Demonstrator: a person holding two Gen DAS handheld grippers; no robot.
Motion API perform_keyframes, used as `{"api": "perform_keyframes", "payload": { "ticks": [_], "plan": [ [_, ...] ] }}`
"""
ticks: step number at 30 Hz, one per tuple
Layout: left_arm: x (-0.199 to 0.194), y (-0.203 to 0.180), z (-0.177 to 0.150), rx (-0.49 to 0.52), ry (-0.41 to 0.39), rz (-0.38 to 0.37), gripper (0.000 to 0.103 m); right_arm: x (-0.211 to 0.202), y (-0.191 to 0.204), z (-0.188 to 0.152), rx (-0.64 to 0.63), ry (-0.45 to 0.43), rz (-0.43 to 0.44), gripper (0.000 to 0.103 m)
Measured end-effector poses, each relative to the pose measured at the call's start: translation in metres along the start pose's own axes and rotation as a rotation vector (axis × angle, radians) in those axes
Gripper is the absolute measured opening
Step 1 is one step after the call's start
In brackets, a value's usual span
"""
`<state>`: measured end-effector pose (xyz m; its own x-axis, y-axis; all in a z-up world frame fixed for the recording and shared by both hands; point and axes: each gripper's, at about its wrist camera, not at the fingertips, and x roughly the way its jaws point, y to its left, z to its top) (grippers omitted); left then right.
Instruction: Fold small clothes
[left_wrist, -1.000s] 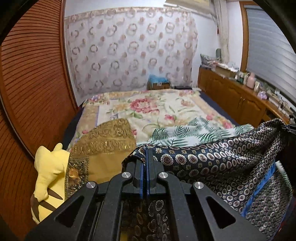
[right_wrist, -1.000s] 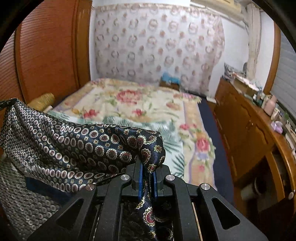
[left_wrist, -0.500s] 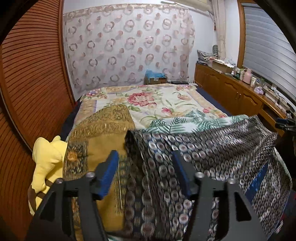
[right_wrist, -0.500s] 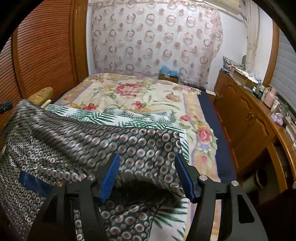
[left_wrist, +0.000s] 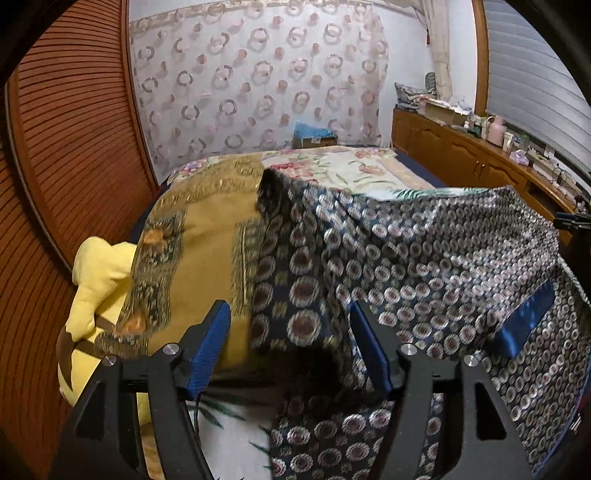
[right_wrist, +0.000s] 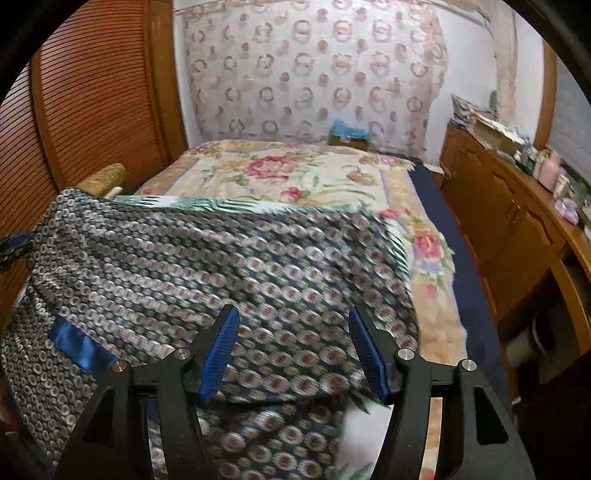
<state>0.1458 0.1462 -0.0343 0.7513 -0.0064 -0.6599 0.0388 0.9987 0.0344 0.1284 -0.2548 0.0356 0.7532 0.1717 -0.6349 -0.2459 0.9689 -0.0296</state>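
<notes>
Left wrist view: patterned garment (left_wrist: 424, 258) draped on bed (left_wrist: 354, 166), beside yellow cushion (left_wrist: 192, 251). Left hand-held gripper (left_wrist: 290, 347) open, gripping nothing; right hand-held gripper (right_wrist: 291, 350) likewise. Fabric looks thin, soft, slippery; best pinched at edge or corner.

no readable text or labels anywhere, cardboard box (left_wrist: 314, 139) label perhaps printed (too blurred)

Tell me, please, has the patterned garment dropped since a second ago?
Yes. The patterned garment, then pinched and held up, has fallen onto the bed, hiding more of the floral bedspread; the right gripper fingers stand open.
</notes>
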Motion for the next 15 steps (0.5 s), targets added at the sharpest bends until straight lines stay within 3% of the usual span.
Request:
{"api": "perform_keyframes", "payload": {
  "ticks": [3,5,10,15],
  "plan": [
    [0.004,0.002,-0.007,-0.005,0.007,0.0,0.066,0.0,-0.023,-0.005,0.031,0.018,-0.032,0.063],
    [0.007,0.002,-0.007,-0.005,0.016,-0.009,0.049,0.0,-0.04,-0.007,0.061,0.029,-0.056,0.063],
    [0.007,-0.005,-0.007,0.006,0.006,-0.01,0.039,0.008,-0.075,-0.011,0.115,0.062,-0.094,0.063],
    [0.008,-0.007,-0.005,0.004,-0.001,-0.003,0.031,0.021,-0.098,-0.007,0.174,0.093,-0.043,0.063]
  ]
}}
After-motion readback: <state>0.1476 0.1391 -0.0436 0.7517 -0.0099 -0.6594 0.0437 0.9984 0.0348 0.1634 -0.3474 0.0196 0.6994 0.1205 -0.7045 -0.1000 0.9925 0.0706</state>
